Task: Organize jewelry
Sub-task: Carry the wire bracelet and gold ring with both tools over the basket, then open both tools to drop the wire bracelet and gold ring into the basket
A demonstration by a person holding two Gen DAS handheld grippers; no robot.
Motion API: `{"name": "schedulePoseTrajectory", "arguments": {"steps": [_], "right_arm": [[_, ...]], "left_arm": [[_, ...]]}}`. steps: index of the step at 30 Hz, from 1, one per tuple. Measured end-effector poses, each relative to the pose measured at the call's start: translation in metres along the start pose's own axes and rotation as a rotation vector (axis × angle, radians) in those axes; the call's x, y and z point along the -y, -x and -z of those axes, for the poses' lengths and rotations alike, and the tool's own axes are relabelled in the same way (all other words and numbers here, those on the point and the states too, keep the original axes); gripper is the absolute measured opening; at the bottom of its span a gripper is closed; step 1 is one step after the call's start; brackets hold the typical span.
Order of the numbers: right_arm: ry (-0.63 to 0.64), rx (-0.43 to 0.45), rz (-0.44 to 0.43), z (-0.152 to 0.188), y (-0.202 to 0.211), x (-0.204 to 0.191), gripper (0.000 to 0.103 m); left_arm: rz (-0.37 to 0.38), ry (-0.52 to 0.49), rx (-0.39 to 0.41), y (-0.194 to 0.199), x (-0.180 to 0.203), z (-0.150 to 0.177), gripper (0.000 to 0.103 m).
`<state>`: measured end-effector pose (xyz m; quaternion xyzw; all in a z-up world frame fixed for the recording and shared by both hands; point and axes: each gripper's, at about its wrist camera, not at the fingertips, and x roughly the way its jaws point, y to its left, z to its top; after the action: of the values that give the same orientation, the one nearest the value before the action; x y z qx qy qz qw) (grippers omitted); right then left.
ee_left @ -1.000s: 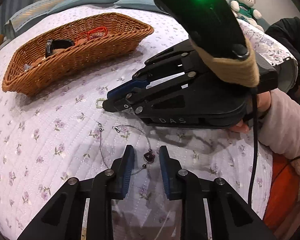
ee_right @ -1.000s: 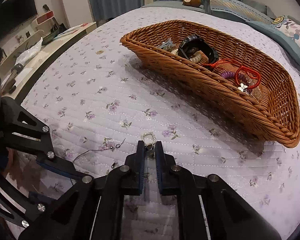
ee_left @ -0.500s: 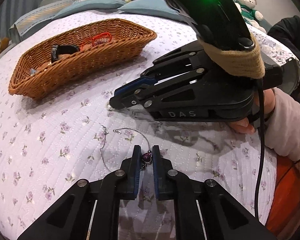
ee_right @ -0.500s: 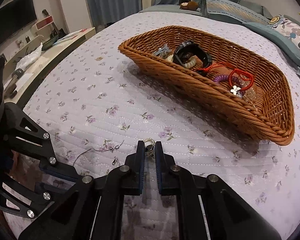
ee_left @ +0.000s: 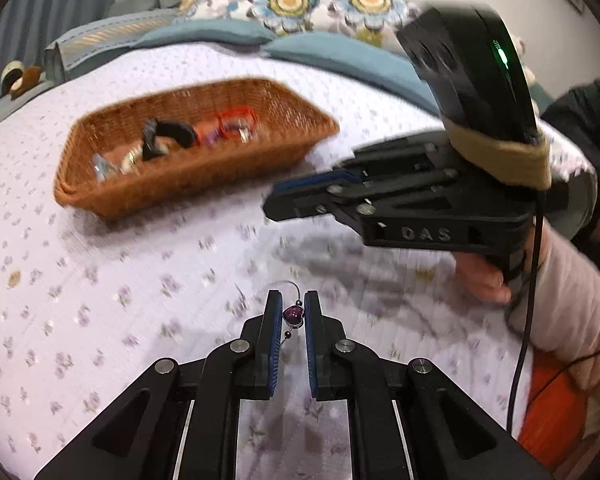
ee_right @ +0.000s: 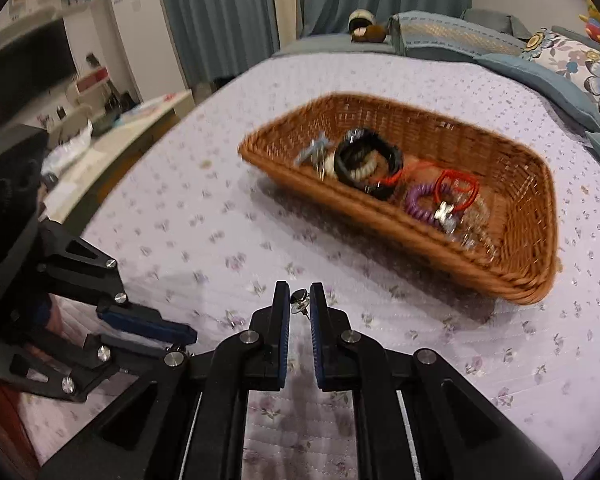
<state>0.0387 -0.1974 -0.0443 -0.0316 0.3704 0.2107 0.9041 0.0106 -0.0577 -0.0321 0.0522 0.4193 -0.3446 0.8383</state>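
The left gripper [ee_left: 293, 316] was clamped on the heart pendant [ee_left: 293, 315], short of the wicker basket [ee_left: 188, 184]; its thin chain [ee_left: 290, 286] could snag the quilt [ee_left: 100, 280]; the right gripper [ee_right: 300, 304], also short of the basket, pinched a small earring [ee_right: 299, 300] that might slip.

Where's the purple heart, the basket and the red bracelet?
Purple heart [ee_left: 293, 315]: left wrist view, middle of the stone.
Basket [ee_right: 404, 222]: right wrist view, near woven wall.
Red bracelet [ee_right: 458, 187]: right wrist view, on its cord.

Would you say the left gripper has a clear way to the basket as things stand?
Probably yes. The left gripper, shut on the heart pendant, faces the basket across bare quilt. The right gripper sits off to one side, not between them.
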Motion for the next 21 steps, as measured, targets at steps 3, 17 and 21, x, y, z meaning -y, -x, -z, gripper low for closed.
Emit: {"name": "schedulePoseTrajectory", "arguments": {"steps": [3,17,21], "right_arm": [[-0.047,0.066,-0.005,-0.009,0.020,0.007,0.012],[-0.342,0.246,0.300,-0.068,0.049,0.063,0.012],[-0.472,0.224,0.318,-0.067,0.028,0.097,0.012]], "left_arm": [[-0.010,0.022,0.057,0.019,-0.006,-0.013,0.011],[-0.096,0.094,0.295,0.025,-0.066,-0.146,0.011],[-0.146,0.230,0.257,-0.011,-0.096,-0.152,0.011]]}}
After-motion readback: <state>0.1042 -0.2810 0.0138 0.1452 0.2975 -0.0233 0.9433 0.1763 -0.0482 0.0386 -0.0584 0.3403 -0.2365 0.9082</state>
